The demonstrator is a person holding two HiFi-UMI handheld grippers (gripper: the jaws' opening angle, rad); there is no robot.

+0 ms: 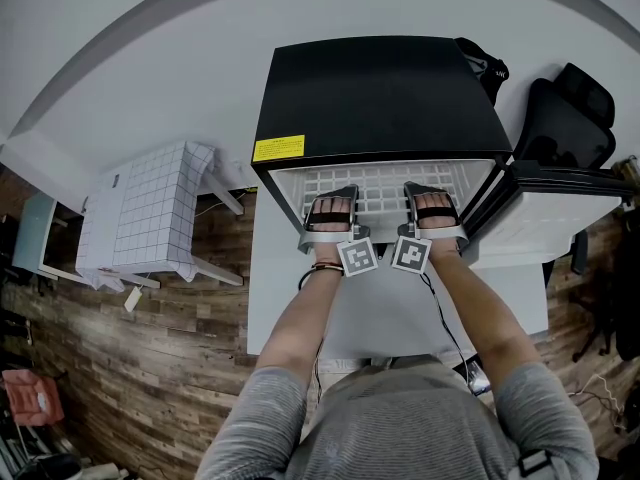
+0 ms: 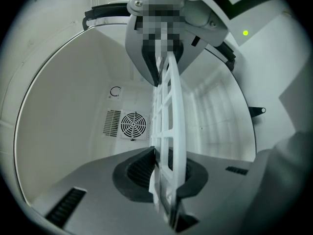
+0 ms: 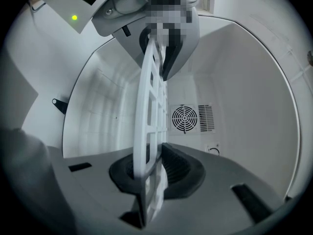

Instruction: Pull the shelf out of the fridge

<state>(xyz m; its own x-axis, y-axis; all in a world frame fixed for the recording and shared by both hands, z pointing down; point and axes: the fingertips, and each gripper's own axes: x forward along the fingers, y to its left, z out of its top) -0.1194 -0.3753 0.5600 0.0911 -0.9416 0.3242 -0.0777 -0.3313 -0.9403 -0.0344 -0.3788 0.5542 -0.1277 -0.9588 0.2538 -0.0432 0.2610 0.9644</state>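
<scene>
A small black fridge (image 1: 375, 93) stands with its door (image 1: 560, 203) swung open to the right. Its white grid shelf (image 1: 380, 183) shows at the fridge mouth. My left gripper (image 1: 330, 213) is shut on the shelf's front edge left of centre, and my right gripper (image 1: 432, 208) is shut on it right of centre. In the left gripper view the shelf (image 2: 168, 126) runs edge-on between the dark pads (image 2: 139, 168). The right gripper view shows the same shelf (image 3: 149, 126) clamped between its pads (image 3: 178, 165), with the fridge's white inside behind.
A round vent (image 2: 133, 125) sits on the fridge's back wall. A white table with a checked cloth (image 1: 150, 213) stands to the left on the wood floor. A black chair (image 1: 565, 118) is behind the open door. A white mat (image 1: 290, 298) lies before the fridge.
</scene>
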